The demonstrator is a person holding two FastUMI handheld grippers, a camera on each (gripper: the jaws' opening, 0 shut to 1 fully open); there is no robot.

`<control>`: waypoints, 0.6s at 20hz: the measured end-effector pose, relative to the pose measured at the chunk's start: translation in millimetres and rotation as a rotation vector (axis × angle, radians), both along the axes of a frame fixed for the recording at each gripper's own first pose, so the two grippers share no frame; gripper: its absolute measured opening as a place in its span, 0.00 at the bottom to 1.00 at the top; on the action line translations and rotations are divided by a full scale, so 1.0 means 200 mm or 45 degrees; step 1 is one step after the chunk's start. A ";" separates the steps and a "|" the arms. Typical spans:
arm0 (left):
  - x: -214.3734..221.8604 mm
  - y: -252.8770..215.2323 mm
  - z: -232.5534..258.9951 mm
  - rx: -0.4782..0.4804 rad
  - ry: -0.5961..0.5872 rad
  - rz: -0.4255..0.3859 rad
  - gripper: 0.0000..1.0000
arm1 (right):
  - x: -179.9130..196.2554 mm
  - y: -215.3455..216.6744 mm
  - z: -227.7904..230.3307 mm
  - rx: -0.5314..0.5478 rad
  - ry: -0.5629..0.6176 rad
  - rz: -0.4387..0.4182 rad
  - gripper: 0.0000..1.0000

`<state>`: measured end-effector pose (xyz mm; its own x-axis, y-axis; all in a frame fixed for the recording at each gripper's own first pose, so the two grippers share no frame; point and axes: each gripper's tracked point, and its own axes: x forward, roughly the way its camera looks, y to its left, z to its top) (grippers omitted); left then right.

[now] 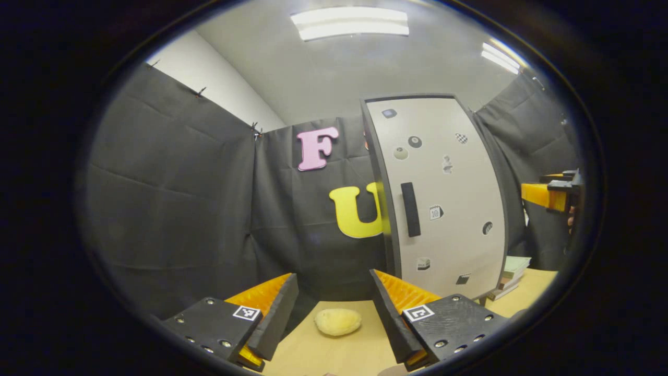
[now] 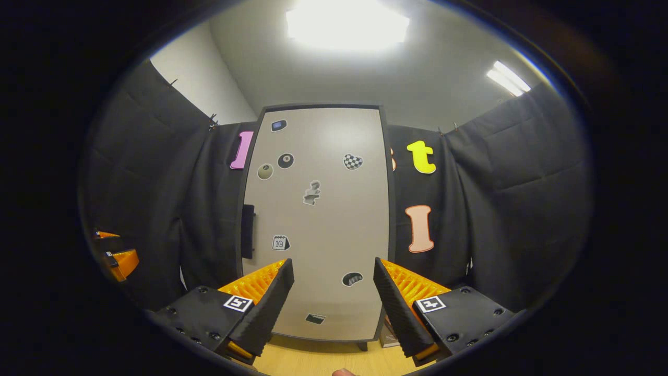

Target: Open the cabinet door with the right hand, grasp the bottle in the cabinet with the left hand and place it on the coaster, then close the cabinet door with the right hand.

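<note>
While both tools gape, the cabinet door (image 2: 318, 219) stands upright, closed.

black screwed tongs (image 1: 334, 318), square markers

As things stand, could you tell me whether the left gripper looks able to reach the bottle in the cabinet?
Probably not yet. The cabinet door is shut, its handle untouched, so it blocks the way inside. The left gripper hangs open over the table, short of the cabinet.

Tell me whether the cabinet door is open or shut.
Shut: the cabinet door sits flat in its frame, its handle untouched, no inside showing.
</note>
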<state>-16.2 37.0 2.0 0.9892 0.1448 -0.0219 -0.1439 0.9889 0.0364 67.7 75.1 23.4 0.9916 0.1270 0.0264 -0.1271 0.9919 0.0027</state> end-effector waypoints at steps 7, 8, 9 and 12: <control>-0.04 0.14 0.00 0.037 0.022 0.090 0.84 | 0.18 0.27 0.02 0.020 0.039 0.101 0.98; -0.05 0.16 -0.01 0.042 0.025 0.105 0.84 | 0.21 0.30 0.01 0.032 0.045 0.112 0.97; -0.07 0.18 0.00 0.048 0.029 0.118 0.83 | 0.24 0.34 0.02 0.046 0.051 0.123 0.98; -0.12 0.25 0.01 0.072 0.030 0.175 0.84 | 0.32 0.44 0.04 0.090 0.046 0.150 0.98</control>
